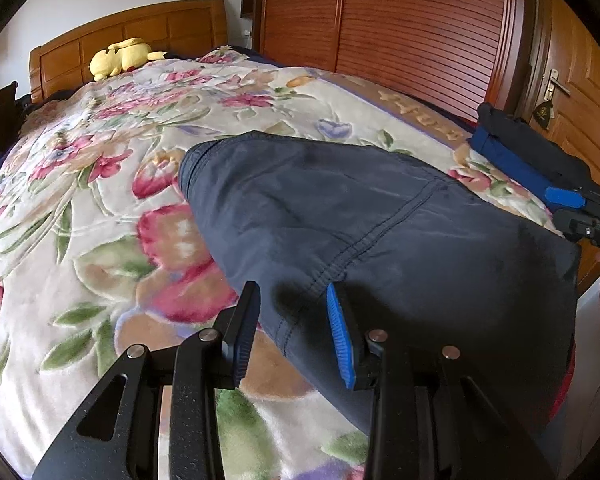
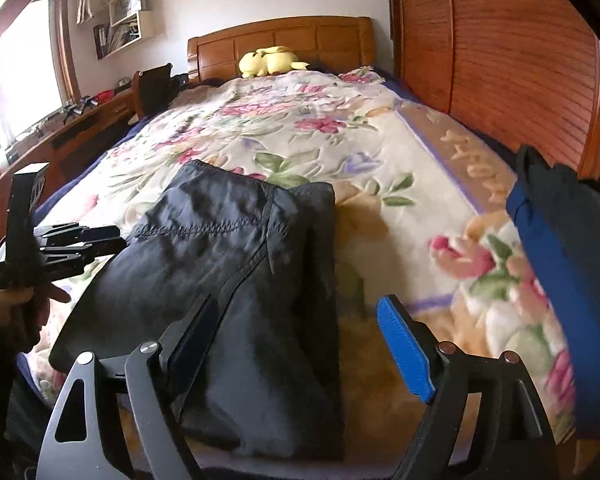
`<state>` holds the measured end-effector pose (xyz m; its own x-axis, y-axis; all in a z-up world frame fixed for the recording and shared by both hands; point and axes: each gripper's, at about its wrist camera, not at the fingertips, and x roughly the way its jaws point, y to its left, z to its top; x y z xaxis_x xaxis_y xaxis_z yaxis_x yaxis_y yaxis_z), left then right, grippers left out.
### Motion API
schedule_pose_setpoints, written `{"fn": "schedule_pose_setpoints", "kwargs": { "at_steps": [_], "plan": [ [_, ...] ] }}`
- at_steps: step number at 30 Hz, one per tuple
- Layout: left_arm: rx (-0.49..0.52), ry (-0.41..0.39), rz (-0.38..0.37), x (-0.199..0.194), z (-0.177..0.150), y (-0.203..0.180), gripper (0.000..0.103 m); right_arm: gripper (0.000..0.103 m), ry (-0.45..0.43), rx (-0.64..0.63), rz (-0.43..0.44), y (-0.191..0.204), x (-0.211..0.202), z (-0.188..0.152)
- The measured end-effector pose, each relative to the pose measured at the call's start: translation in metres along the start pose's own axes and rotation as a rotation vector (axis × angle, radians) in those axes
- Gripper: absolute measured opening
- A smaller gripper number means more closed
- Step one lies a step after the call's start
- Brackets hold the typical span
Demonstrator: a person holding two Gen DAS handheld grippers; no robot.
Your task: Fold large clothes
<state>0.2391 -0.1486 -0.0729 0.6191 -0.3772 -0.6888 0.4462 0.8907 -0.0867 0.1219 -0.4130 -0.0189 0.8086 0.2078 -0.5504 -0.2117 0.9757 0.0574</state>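
Note:
A dark navy garment (image 1: 380, 232) lies folded into a long rectangle on the floral bedspread (image 1: 100, 200); it also shows in the right wrist view (image 2: 240, 280). My left gripper (image 1: 294, 328) is open and empty, just above the garment's near left edge. My right gripper (image 2: 296, 344) is open wide and empty, hovering over the garment's near right part. Each gripper appears in the other's view, the right gripper (image 1: 572, 204) at the far right edge and the left gripper (image 2: 96, 244) at the left.
A second folded dark and blue garment (image 2: 560, 264) lies at the bed's right edge, also visible in the left wrist view (image 1: 532, 160). A yellow plush toy (image 2: 268, 62) sits by the wooden headboard. A slatted wooden wardrobe (image 2: 500, 60) stands along the right. A desk (image 2: 60, 128) stands left.

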Motion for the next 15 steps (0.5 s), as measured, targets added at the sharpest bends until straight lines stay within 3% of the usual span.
{"fn": "schedule_pose_setpoints", "kwargs": {
  "at_steps": [13, 14, 15],
  "plan": [
    [-0.018, 0.071, 0.071, 0.064, 0.040, 0.040, 0.037, 0.083, 0.048, 0.025, -0.046, 0.001, -0.034, -0.055],
    [-0.028, 0.080, 0.066, 0.071, 0.043, 0.043, 0.039, 0.083, 0.053, 0.034, -0.043, 0.000, -0.034, -0.057],
    [-0.030, 0.091, 0.075, 0.079, 0.045, 0.046, 0.049, 0.083, 0.058, 0.041, -0.037, -0.001, -0.034, -0.059]
  ]
}}
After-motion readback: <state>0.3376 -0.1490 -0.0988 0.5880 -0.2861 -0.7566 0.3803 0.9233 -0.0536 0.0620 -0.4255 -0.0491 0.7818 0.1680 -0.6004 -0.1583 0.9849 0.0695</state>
